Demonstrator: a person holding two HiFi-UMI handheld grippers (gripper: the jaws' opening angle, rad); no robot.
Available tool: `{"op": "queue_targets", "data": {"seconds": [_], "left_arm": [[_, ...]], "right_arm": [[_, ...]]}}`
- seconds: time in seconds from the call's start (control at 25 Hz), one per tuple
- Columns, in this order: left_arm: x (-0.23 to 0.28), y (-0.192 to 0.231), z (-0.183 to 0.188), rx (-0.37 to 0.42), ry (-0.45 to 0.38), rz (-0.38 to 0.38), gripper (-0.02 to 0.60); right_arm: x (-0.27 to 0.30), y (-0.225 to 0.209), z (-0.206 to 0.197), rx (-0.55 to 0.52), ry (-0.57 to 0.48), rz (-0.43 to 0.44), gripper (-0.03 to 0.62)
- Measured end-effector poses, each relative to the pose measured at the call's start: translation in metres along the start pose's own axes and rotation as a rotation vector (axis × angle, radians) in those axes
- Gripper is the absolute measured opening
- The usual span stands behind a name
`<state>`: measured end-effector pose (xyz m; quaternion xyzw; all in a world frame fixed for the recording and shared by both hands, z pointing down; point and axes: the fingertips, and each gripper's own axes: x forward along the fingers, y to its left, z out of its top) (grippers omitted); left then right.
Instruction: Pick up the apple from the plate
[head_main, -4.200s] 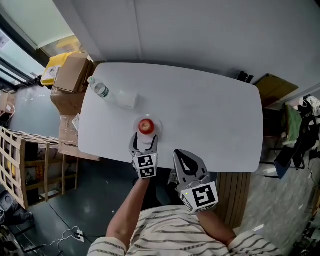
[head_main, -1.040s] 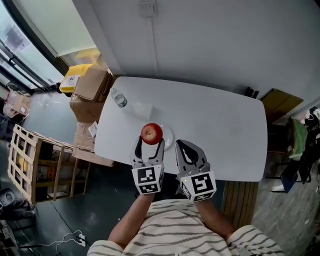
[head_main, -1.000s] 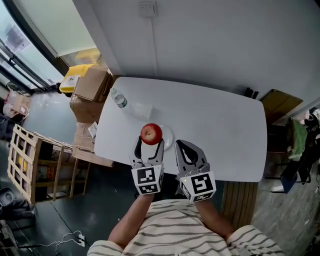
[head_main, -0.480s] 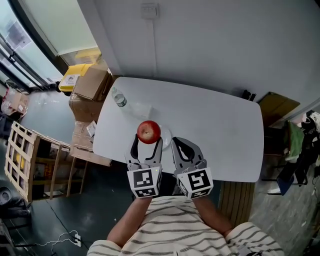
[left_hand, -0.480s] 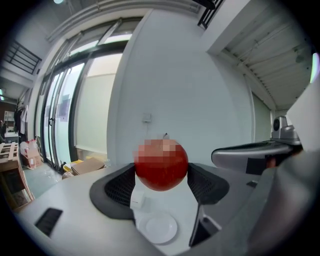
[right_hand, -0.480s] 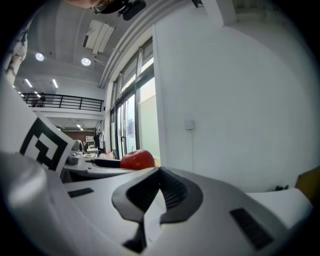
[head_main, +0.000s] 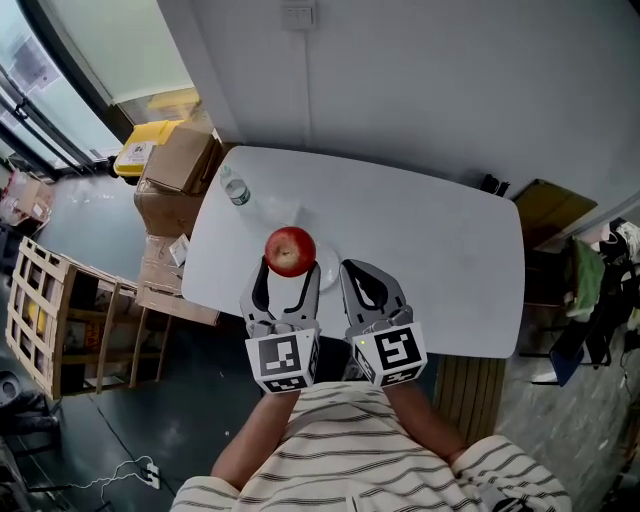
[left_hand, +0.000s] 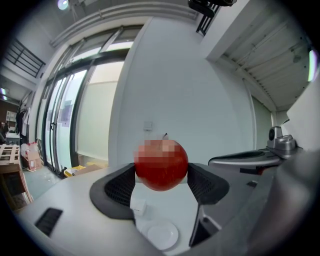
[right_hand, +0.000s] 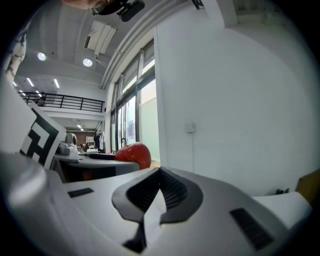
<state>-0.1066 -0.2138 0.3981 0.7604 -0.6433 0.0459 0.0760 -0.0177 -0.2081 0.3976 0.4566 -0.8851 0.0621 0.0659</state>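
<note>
The apple (head_main: 290, 250) is sitting between the 2 jaws of the left hand-held gripper (head_main: 288, 272), which are pressing against its 2 sides. In the left gripper view, the apple (left_hand: 161, 165) is hanging in the air clear of the plate (left_hand: 161, 234), and both dark ribbed pads (left_hand: 120, 186) are bearing on it. The plate is lying bare on the white table (left_hand: 75, 220), below the apple and slightly ahead of the jaws. A small white object (left_hand: 137, 206) is standing on the table just beside the plate.

In the head view, the apple is covering most of the plate (head_main: 327, 270), leaving only its right rim showing. The right hand-held gripper (head_main: 358, 275) is hovering just beside the left one, over the near edge of the table (head_main: 430, 260). In the right gripper view, its jaws are meeting at the tips with nothing between them (right_hand: 159, 185), and the apple (right_hand: 133, 154) is showing off to the left.

A clear bottle (head_main: 232, 188) is lying near the far left corner of the table. Cardboard boxes (head_main: 180, 160) are standing on the floor to the left of the table.
</note>
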Motion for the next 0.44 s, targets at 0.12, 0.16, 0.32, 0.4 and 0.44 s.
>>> {"op": "queue_targets", "data": {"seconds": [0.12,0.16,0.32,0.4,0.44], "left_arm": [[-0.0006,-0.0025,0.0027,0.003,-0.007,-0.003,0.334],[-0.0008,-0.0033,0.0037,0.004,-0.009,-0.004,0.334],[-0.0038,-0.0035,0.0082,0.012,-0.017,-0.005,0.334],[-0.0058,-0.0019,0.0082,0.011,-0.017,-0.003,0.334],[-0.0069,-0.0010,0.0079,0.010,-0.017,-0.001,0.334]], "right_arm": [[-0.0002,-0.0017,0.0022,0.003,-0.004,-0.001,0.003],[-0.0002,-0.0022,0.0030,0.003,-0.005,-0.002,0.003],[0.0001,-0.0010,0.0053,0.001,-0.007,-0.002,0.003],[0.0009,0.0011,0.0036,0.000,-0.003,0.000,0.003],[0.0014,0.0023,0.0024,0.001,-0.001,0.001,0.003]]}}
